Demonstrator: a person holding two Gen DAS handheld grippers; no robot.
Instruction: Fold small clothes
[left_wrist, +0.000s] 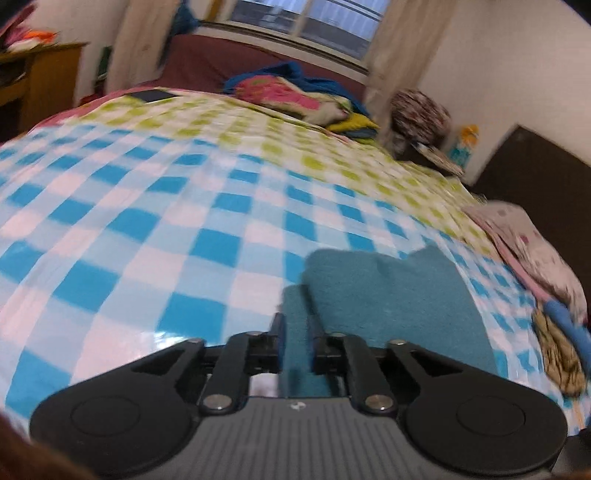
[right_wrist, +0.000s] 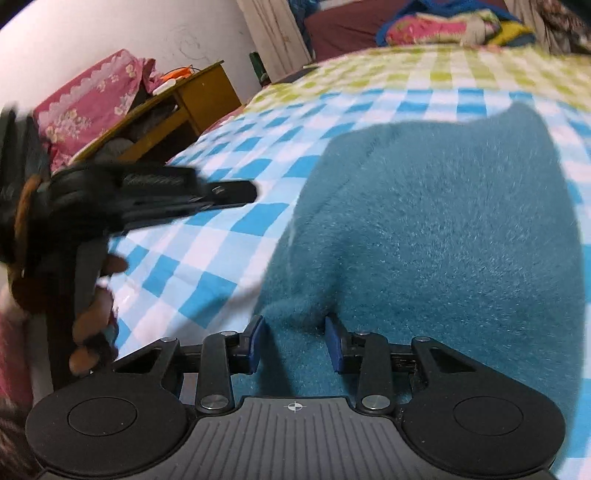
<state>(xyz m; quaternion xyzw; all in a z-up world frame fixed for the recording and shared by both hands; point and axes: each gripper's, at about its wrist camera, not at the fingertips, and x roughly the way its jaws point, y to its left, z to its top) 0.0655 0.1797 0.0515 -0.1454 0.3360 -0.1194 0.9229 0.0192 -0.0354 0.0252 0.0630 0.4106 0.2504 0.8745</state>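
R gripper (right_wrist: 295, 341) sits w/ jaws moderately apart, straddling a raised ridge at the near edge of the teal fleece garment (right_wrist: 436, 229), pads not yet pinching it; L gripper (left_wrist: 295, 334) jaws are narrow w/ a strip of teal between them, but can't tell if it's actually clamped. Garment lies spread on the blue/white checked bedsheet (left_wrist: 147, 229), near the bed's right side. Risk, imo: the fuzzy fabric bunches, so a pinch may catch only one layer & the fold goes crooked.
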